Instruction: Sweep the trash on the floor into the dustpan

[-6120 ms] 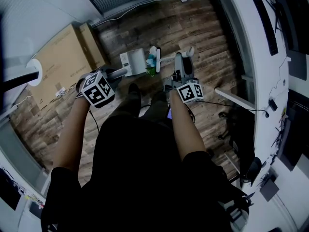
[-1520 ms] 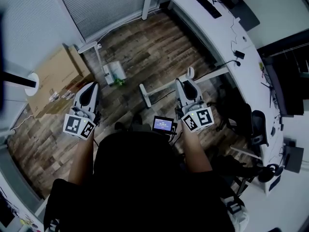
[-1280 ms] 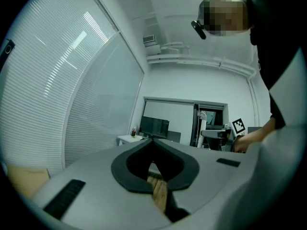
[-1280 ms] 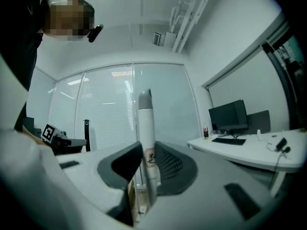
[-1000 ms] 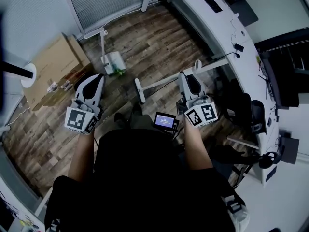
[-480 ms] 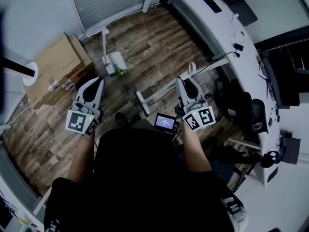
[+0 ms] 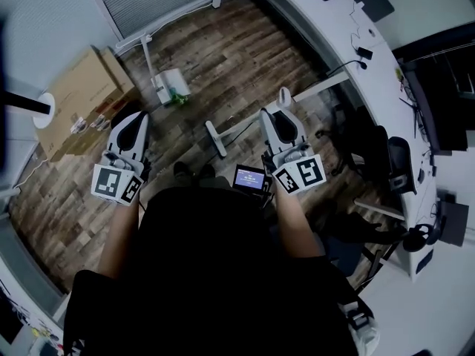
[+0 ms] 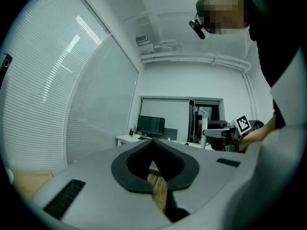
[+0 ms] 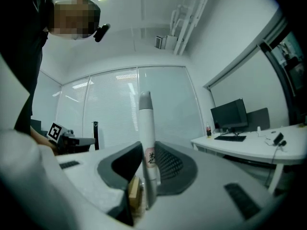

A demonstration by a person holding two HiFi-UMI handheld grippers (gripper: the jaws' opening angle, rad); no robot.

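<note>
View from above of a person standing on a wood-plank floor [image 7: 237, 58]. The right claw [image 9: 146, 150] is clamped on the white broom handle [image 9: 145, 119], which rises between its jaws. The broom head [image 7: 216, 139] sits low near the person's feet, apparently carried rather than set for a sweeping stroke. The left claw [image 8: 153, 142] is closed with nothing in it, only floor showing through the gap, so the dustpan [image 7: 166, 87] is not held. It stands by itself on its long upright handle, well ahead of both claws, near a cardboard box [image 7: 78, 99]. A green scrap of trash [image 7: 179, 98] sits at its mouth; inside or just beside, I cannot tell. A long white counter [image 7: 349, 50] curves along the right
</note>
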